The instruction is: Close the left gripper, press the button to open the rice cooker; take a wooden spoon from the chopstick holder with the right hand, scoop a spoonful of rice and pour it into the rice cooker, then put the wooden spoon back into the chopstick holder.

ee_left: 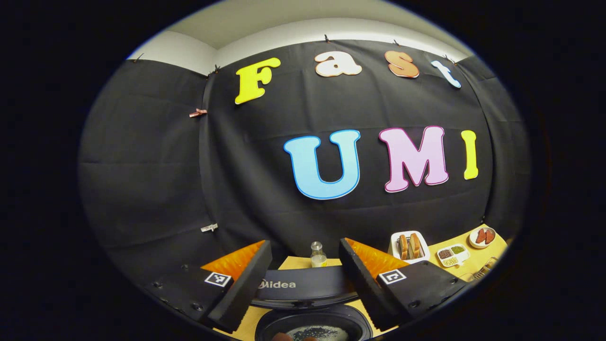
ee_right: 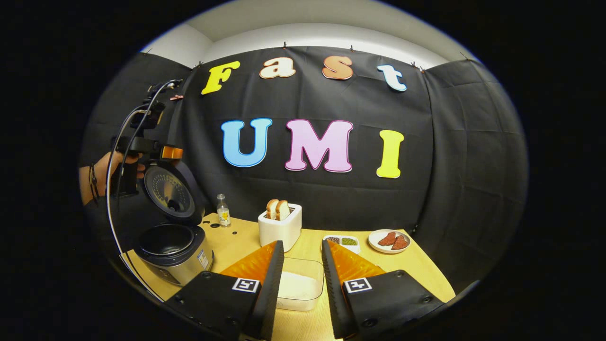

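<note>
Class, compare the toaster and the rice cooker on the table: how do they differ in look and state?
The toaster is a white box; the rice cooker is round, with a silvery body and dark rim. The toaster holds two upright bread slices; the rice cooker stands open, lid raised. Both sit on the wooden table.

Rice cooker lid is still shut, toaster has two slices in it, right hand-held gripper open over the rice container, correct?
Not quite: the rice cooker lid is already up, as the right gripper view shows. The rest holds: two slices in the toaster, right hand-held gripper open over the rice container.
</note>
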`<act>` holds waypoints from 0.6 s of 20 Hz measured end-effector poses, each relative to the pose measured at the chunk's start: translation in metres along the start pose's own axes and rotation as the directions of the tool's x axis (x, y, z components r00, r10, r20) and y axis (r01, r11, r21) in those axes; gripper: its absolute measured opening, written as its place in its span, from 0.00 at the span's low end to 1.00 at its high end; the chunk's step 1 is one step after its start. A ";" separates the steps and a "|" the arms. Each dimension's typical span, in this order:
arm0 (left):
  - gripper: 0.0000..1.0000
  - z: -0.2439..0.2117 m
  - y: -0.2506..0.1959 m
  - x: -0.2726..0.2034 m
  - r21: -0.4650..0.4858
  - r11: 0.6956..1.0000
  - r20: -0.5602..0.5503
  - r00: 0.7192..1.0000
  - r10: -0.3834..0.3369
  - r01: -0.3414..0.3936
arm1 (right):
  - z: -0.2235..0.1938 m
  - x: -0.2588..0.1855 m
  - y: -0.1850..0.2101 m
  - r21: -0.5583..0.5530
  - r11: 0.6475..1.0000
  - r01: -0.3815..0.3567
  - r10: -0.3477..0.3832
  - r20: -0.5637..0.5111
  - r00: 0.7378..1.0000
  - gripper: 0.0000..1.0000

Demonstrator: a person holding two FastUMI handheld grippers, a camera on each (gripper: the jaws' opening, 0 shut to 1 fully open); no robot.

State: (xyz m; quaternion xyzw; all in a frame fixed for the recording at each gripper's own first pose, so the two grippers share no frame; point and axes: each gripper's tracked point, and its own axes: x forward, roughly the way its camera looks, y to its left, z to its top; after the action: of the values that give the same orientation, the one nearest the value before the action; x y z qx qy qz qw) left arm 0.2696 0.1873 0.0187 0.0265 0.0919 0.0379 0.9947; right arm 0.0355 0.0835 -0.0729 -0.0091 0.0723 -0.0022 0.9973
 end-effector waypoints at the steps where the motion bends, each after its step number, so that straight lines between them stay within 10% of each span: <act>1: 0.98 -0.003 -0.001 0.001 -0.006 1.000 -0.016 1.000 -0.002 0.002 | 0.000 0.000 0.001 0.004 1.000 -0.002 0.002 0.000 1.000 0.51; 12: 0.96 -0.045 -0.008 -0.072 -0.083 0.997 -0.105 0.994 -0.012 0.003 | 0.006 0.000 -0.002 0.022 1.000 -0.007 0.006 0.009 1.000 0.50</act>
State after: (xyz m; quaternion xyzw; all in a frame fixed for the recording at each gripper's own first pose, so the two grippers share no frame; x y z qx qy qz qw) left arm 0.1916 0.1753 -0.0135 -0.0174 0.1428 0.0392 0.9888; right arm 0.0361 0.0814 -0.0673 0.0021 0.0678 0.0003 0.9977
